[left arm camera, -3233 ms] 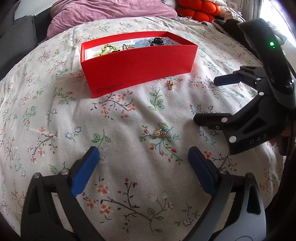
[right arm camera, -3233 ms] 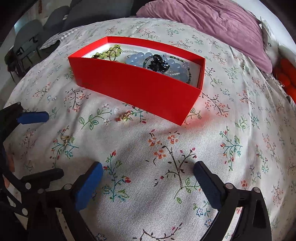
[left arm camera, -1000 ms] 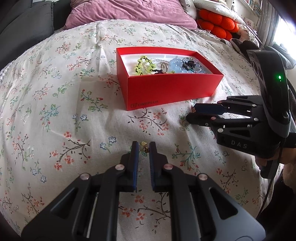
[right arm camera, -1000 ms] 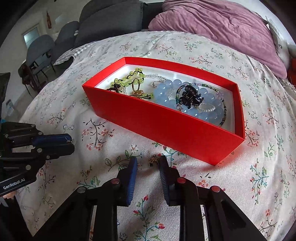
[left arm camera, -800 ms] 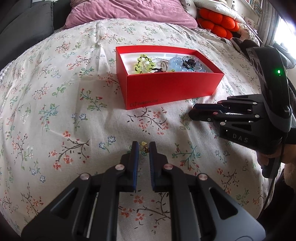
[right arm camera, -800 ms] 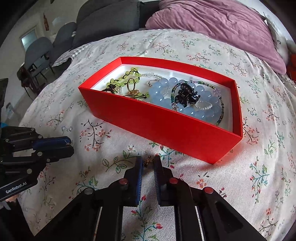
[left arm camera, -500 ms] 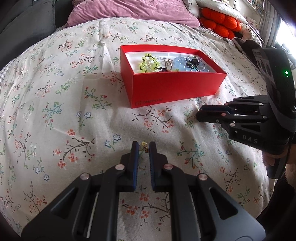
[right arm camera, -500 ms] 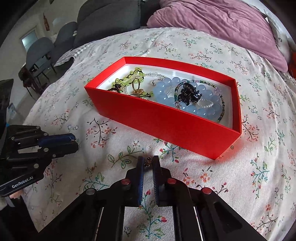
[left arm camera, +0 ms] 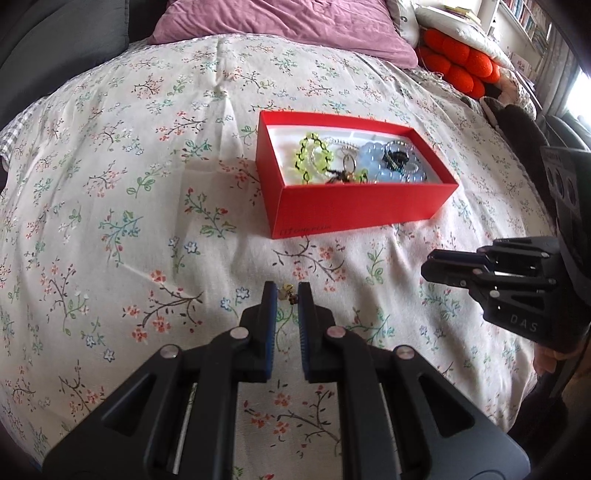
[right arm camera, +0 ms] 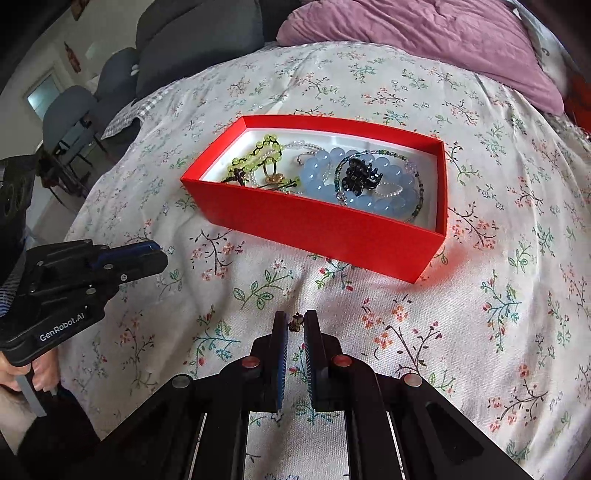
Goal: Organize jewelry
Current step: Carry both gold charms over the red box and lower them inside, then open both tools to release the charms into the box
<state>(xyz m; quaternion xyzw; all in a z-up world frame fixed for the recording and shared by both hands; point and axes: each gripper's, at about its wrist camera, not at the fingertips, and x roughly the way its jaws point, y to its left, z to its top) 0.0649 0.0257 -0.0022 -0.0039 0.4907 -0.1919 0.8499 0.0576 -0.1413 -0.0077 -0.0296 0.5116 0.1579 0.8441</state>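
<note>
A red box (left arm camera: 354, 206) (right arm camera: 325, 232) sits on the floral bedspread, holding green beads (right arm camera: 258, 155), a blue bead bracelet (right arm camera: 369, 184), a black hair clip (right arm camera: 360, 177) and a gold ring (right arm camera: 271, 171). My left gripper (left arm camera: 284, 293) is shut on a small gold earring (left arm camera: 287, 292), held above the bedspread in front of the box. My right gripper (right arm camera: 295, 321) is shut on another small gold earring (right arm camera: 296, 320), also raised in front of the box. Each gripper shows in the other's view, the right one (left arm camera: 436, 269) and the left one (right arm camera: 147, 254).
A purple pillow (left arm camera: 280, 22) lies behind the box and an orange cushion (left arm camera: 458, 62) at the far right. Grey cushions (right arm camera: 199, 40) and chairs (right arm camera: 74, 110) stand beyond the bed's left side. The floral bedspread (left arm camera: 110, 221) spreads all around the box.
Both grippers closed on the earrings that lay on the bedspread and lifted them. The box now looks farther below and both views sit higher.
</note>
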